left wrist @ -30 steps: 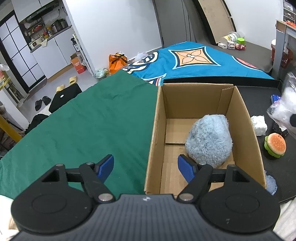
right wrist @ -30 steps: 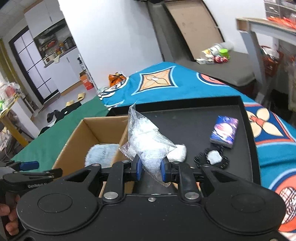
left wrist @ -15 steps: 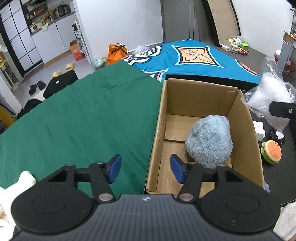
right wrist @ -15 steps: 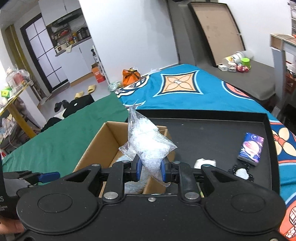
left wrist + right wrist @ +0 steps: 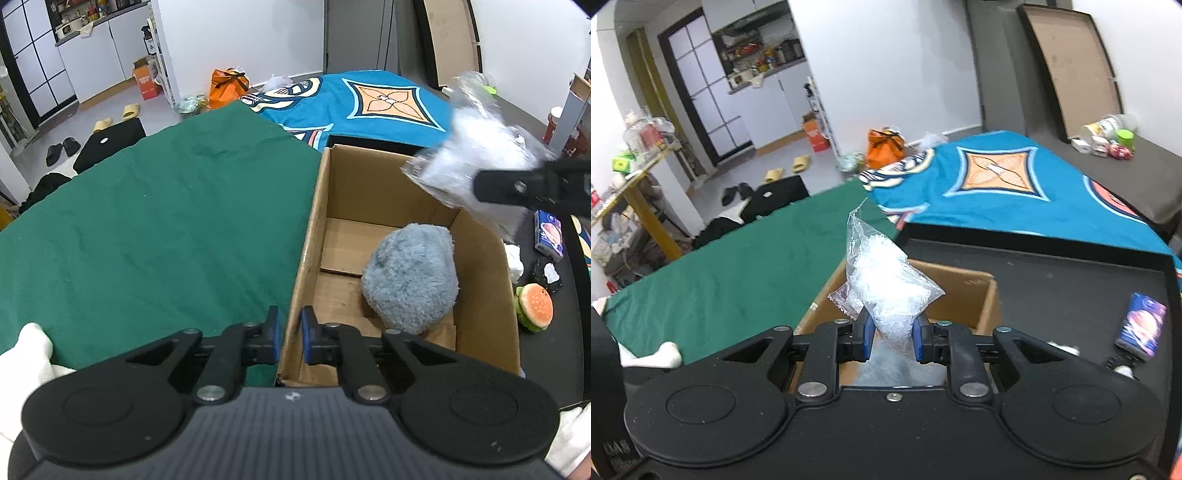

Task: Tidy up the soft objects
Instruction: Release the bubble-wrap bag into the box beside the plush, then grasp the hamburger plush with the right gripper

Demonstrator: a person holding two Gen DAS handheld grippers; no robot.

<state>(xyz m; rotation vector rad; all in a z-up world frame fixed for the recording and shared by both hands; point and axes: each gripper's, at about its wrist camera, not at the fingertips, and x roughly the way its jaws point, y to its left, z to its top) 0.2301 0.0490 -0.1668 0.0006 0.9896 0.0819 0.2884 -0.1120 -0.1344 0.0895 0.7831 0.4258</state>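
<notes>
the left gripper (image 5: 289, 339) points steeply down, its blue pads (image 5: 274, 338) drawn in close on either side of a thin cardboard wall edge, the jaws having just been closing; whether the pads press on it cannot be told. a white-gloved hand (image 5: 26, 354) shows at the near left of its body, and more white glove at the near right corner.

the right gripper (image 5: 889, 339) tilts down less steeply. its jaws have just been opening a little, yet a clear plastic bag sits pinched between the blue pads (image 5: 867, 338). in the left wrist view its black finger (image 5: 517, 186) reaches in from the right edge, blurred.
</notes>
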